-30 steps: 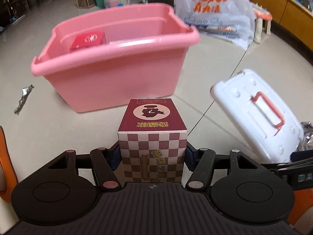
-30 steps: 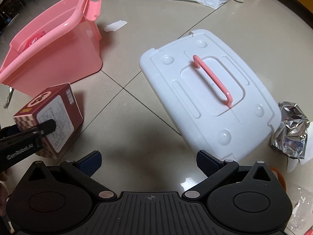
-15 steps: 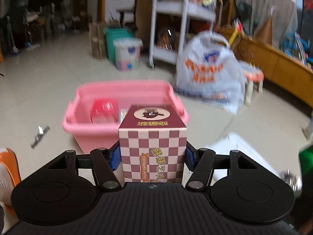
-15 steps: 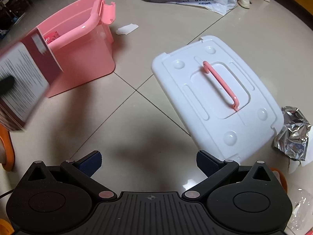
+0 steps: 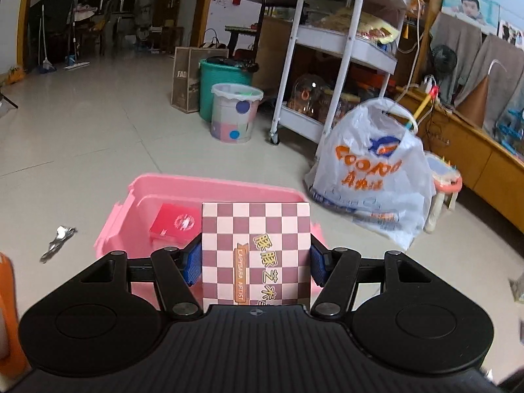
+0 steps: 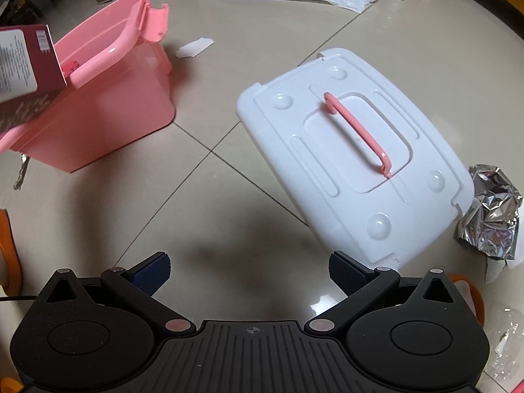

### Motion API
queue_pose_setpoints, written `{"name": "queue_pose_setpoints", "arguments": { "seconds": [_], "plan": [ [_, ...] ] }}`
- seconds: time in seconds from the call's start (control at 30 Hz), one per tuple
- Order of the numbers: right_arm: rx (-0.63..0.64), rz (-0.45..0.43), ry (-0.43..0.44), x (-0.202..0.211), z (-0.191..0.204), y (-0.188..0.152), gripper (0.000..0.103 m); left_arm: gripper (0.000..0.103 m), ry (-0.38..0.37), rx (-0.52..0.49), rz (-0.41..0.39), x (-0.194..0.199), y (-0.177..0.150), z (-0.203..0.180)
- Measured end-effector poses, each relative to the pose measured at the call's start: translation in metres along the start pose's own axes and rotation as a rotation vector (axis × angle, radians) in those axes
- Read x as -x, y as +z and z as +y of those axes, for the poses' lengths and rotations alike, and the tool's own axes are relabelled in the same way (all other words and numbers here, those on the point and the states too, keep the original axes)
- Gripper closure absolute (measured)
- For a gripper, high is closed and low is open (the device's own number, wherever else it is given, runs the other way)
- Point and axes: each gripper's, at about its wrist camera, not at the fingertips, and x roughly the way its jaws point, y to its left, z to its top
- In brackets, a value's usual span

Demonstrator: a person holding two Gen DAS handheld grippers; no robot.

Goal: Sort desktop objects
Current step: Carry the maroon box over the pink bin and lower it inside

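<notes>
The maroon-checked cardboard box (image 5: pixel 256 252) is clamped upright in the left gripper (image 5: pixel 256 262), just near of the pink plastic bin (image 5: pixel 144 196); the right gripper (image 6: pixel 248 270) is held released.

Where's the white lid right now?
In the right wrist view, the white lid lies flat on the floor, right of the pink bin, beside crumpled foil.

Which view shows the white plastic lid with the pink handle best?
The right wrist view: the white plastic lid with the pink handle lies whole on the floor ahead of the open right tongs. The left wrist view shows none of it.
</notes>
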Motion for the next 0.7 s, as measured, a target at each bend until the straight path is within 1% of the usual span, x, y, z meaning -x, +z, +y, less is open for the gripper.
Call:
{"name": "queue_pose_setpoints", "arguments": {
  "seconds": [0.1,0.2,0.33,0.43,0.53,0.6,0.7],
  "plan": [
    [-0.006,0.007,0.003,-0.005,-0.002,0.000,0.000,0.041,-0.030,0.014,-0.017,-0.015,0.015,-0.001],
    [-0.012,0.018,0.003,-0.011,-0.005,0.000,0.000,0.041,-0.022,-0.002,-0.026,-0.034,0.028,-0.003],
    [-0.025,0.030,-0.001,-0.018,-0.008,0.001,0.000,0.041,-0.006,-0.007,0.005,-0.067,0.036,-0.002],
    [-0.030,0.040,-0.001,-0.024,-0.009,0.002,0.000,0.041,0.016,-0.065,0.038,-0.091,0.034,-0.007],
    [-0.027,0.048,-0.004,-0.030,-0.009,0.004,0.000,0.041,0.023,-0.082,0.066,-0.109,0.030,-0.005],
    [-0.029,0.052,-0.005,-0.034,-0.009,0.004,0.000,0.041,0.009,-0.058,0.063,-0.116,0.028,-0.001],
    [-0.025,0.064,-0.010,-0.039,-0.007,0.002,0.000,0.041,-0.059,0.030,0.084,-0.127,0.028,0.010]
  ]
}}
